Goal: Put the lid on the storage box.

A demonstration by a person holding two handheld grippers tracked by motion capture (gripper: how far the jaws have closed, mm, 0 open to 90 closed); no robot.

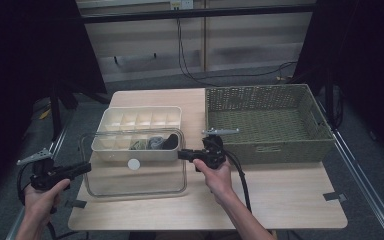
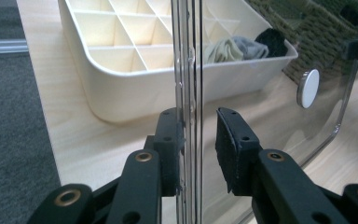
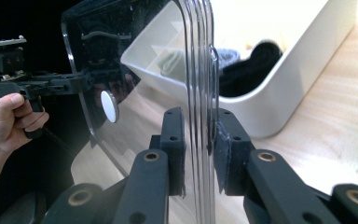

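A clear plastic lid (image 1: 145, 182) with a white round knob (image 1: 134, 163) hangs level over the front of a cream divided box (image 1: 142, 108). Rolled socks (image 1: 157, 142) fill the box's front right cells. My right gripper (image 1: 182, 154) is shut on the lid's right edge (image 3: 200, 70), with both pads pressed on the rim. My left gripper (image 1: 86, 168) straddles the lid's left edge (image 2: 189, 70). One left pad (image 2: 170, 140) touches the rim, while the other (image 2: 228, 144) stands a little off it. Beyond the jaws are the box wall (image 2: 121, 93) and socks (image 2: 242, 46).
A green woven basket (image 1: 275, 150) stands at the right rear, close behind my right gripper. The wooden table (image 1: 280, 200) has bare room at the front and right. Dark floor and cables lie beyond the far edge.
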